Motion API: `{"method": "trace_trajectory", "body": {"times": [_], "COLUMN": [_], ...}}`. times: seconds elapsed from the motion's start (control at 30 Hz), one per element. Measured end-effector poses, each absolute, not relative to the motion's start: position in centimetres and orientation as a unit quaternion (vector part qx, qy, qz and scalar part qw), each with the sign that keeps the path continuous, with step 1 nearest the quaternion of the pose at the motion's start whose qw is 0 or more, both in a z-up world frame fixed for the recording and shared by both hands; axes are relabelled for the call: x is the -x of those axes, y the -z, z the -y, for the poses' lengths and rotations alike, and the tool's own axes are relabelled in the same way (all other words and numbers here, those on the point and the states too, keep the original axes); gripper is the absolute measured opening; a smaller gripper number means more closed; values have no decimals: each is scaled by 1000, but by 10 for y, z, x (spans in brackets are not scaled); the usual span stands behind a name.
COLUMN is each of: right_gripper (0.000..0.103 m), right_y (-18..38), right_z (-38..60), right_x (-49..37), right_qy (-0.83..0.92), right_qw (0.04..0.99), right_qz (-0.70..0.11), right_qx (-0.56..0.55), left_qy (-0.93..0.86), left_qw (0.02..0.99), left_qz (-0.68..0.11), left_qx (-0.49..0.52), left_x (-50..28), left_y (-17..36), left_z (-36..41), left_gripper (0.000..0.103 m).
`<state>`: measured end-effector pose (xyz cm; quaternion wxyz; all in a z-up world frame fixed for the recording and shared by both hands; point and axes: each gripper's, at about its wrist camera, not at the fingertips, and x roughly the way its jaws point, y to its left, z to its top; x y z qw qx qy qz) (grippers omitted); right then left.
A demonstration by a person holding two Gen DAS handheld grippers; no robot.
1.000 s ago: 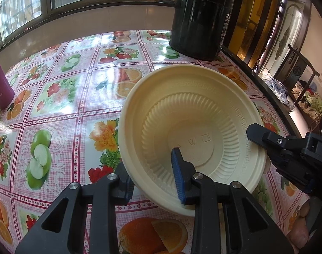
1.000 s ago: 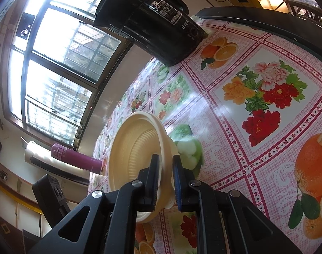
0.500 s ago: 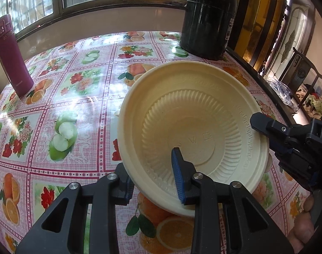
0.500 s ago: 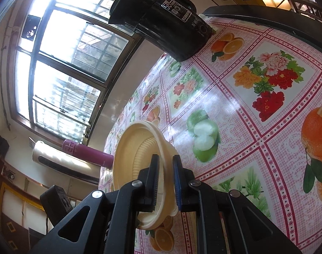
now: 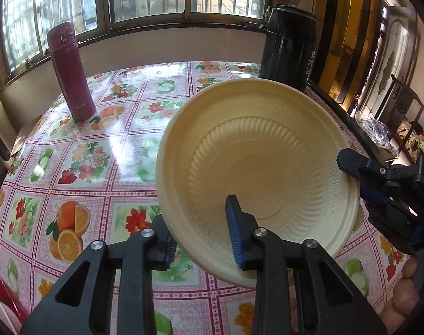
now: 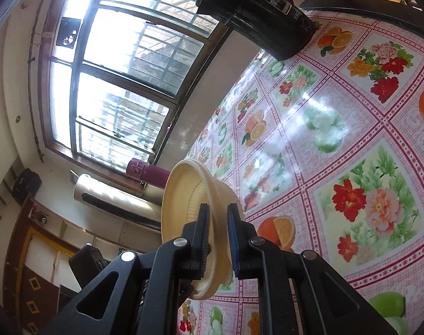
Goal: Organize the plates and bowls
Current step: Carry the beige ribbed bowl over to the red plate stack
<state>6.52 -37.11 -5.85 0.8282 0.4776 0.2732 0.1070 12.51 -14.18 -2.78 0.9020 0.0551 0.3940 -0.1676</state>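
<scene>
A cream ribbed plastic bowl (image 5: 262,156) is held above the table, tilted. My left gripper (image 5: 202,240) is shut on its near rim, one pad inside the bowl and one under it. My right gripper (image 6: 217,240) is shut on the bowl's right rim (image 6: 212,195); it also shows at the right edge of the left wrist view (image 5: 379,178). The bowl (image 6: 189,195) looks edge-on in the right wrist view.
The table (image 5: 81,167) has a fruit-and-flower oilcloth. A maroon flask (image 5: 71,72) stands at the back left. A black cylindrical appliance (image 5: 290,47) stands at the back right. A red-rimmed dish edge (image 5: 2,301) shows at the bottom left. Windows lie behind.
Both grippers have lifted the bowl higher off the table and drawn it back; more of the table, the flask and the window have come into view.
</scene>
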Motion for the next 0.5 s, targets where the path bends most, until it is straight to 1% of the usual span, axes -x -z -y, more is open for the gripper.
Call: {"method": "trace_trajectory", "body": {"times": [0.03,0.07,0.47,0.5], "right_gripper": [13,15,15,17], "right_y": [56,53,14,11], "right_z": [366,360,280,273], "right_x": [-62,-59,-42,-40], "right_qy": [-114,-122,-179,-183], "right_qw": [827,827,837,837], "right_qz": [-271,-268,-273,-274], "right_qx": [-479,-479,-440,-436], "left_qy": [165,162,118,115], "left_qw": [904,907,934,936], "left_qz": [-390,-385,-335,-332], "left_qx": [-55,-55,-36,-34], "left_x": [-121,-118,-79,-74], "left_y": [24,21,-13,-17], "left_z": [136,131,58,51], "left_gripper": [29,29,29,29]}}
